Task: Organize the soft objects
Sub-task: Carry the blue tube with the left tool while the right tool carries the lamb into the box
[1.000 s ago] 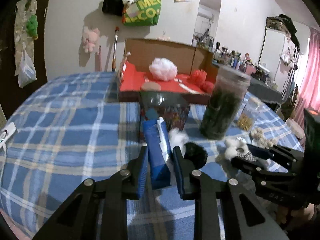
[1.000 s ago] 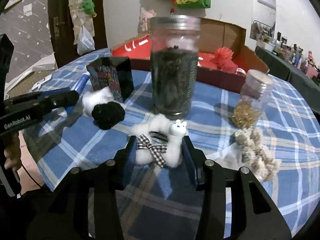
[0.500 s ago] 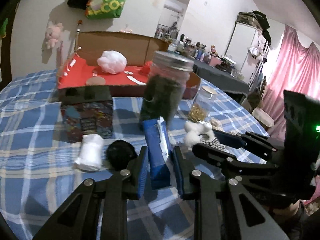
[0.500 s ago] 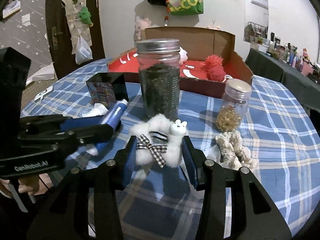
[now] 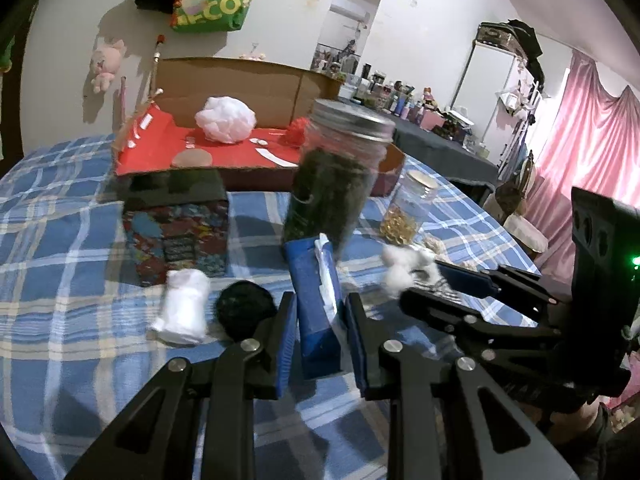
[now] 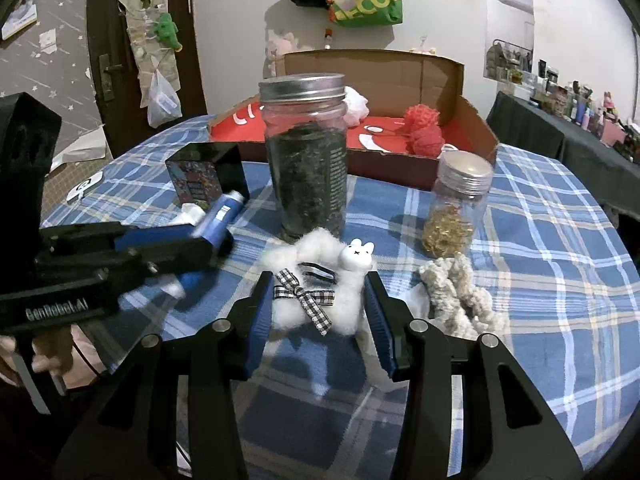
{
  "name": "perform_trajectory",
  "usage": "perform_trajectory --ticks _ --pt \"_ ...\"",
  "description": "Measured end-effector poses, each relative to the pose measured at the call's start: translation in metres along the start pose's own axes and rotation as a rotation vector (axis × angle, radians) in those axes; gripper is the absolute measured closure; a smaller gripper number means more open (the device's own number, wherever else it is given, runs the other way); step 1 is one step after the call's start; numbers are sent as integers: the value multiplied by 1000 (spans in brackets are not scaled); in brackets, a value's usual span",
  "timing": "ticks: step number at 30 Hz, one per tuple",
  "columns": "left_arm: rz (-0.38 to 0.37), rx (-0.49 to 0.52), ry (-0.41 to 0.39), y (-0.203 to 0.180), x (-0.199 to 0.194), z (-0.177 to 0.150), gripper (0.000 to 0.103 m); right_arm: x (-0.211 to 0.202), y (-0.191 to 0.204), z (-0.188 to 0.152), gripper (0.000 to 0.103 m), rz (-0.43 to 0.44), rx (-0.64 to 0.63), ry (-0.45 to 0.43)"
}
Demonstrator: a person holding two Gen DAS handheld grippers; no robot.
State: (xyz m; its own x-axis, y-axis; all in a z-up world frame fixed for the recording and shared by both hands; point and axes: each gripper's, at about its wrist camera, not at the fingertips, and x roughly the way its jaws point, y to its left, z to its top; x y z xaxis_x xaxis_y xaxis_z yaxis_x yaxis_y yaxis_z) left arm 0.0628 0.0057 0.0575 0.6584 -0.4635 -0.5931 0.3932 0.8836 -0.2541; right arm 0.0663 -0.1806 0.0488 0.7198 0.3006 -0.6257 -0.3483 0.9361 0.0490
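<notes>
My left gripper (image 5: 320, 302) is shut on a blue tissue pack (image 5: 310, 280), held upright above the checked tablecloth. My right gripper (image 6: 319, 278) is shut on a white fluffy alpaca toy (image 6: 320, 300) with a checked bow. In the right wrist view the left gripper (image 6: 208, 236) and its blue pack (image 6: 224, 216) sit close at the left. The left wrist view shows the right gripper (image 5: 444, 286) with the toy (image 5: 400, 270) at the right. A white soft roll (image 5: 184, 308) and a black pompom (image 5: 244, 312) lie on the cloth.
An open cardboard box (image 6: 472, 120) with a red floor stands behind, holding a white puff (image 5: 226, 120) and red puffs (image 6: 424, 132). A tall jar (image 6: 306, 160), a small jar (image 6: 456, 208), a dark patterned box (image 5: 180, 224) and a beige knitted piece (image 6: 460, 296) stand nearby.
The left gripper has swung to the right with the blue pack and now sits close beside the right gripper. The right gripper drew back slightly, still holding the toy.
</notes>
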Motion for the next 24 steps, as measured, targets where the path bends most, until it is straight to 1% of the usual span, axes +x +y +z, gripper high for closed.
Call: perform_trajectory --ticks 3,8,14,20,24 --pt "18 -13 -4 8 -9 2 77 -5 -4 1 60 3 10 5" --pt "54 -38 -1 24 -22 2 77 -15 -17 0 60 -18 36 8" --pt "112 -67 -2 48 -35 2 77 -28 -39 -1 60 -69 75 9" --pt "160 -114 13 75 -39 5 77 -32 -65 0 60 -111 125 16" --pt "190 -127 16 90 -39 9 77 -32 -83 4 60 -114 163 23"
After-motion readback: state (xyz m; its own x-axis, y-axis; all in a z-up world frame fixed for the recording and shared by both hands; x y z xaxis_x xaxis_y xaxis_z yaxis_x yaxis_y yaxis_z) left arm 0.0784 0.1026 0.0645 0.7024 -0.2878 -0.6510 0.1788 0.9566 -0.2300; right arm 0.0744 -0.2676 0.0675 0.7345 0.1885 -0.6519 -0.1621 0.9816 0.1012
